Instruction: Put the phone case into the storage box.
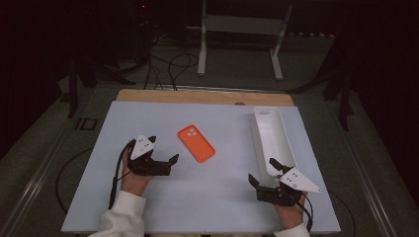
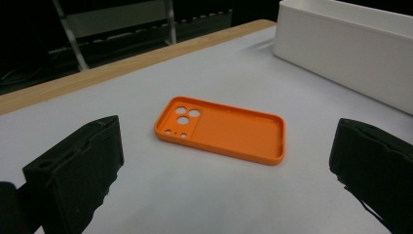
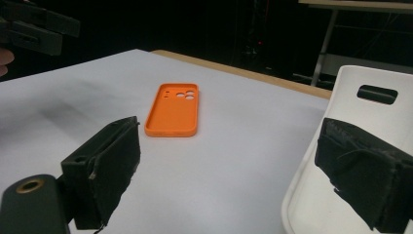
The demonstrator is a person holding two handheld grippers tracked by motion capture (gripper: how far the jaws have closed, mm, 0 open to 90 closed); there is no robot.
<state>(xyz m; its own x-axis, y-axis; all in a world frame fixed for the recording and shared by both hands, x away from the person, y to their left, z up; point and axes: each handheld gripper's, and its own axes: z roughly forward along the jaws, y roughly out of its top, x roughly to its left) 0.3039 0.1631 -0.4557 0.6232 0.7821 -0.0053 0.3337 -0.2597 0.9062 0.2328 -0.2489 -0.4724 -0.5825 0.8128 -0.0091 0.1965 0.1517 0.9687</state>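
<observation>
Phone case (image 1: 196, 143) lies flat mid-table, left of the white bin (image 1: 273, 136). Your left gripper (image 1: 163, 148) is near it, jaws apart; your right gripper (image 1: 263, 171), jaws apart too, sits by the bin's near end.

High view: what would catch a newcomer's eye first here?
The orange phone case lies hollow side up in the middle of the pale table, touching nothing. A long white bin stands at the right. The left gripper and right gripper sit open, each held near the table's front edge.
</observation>
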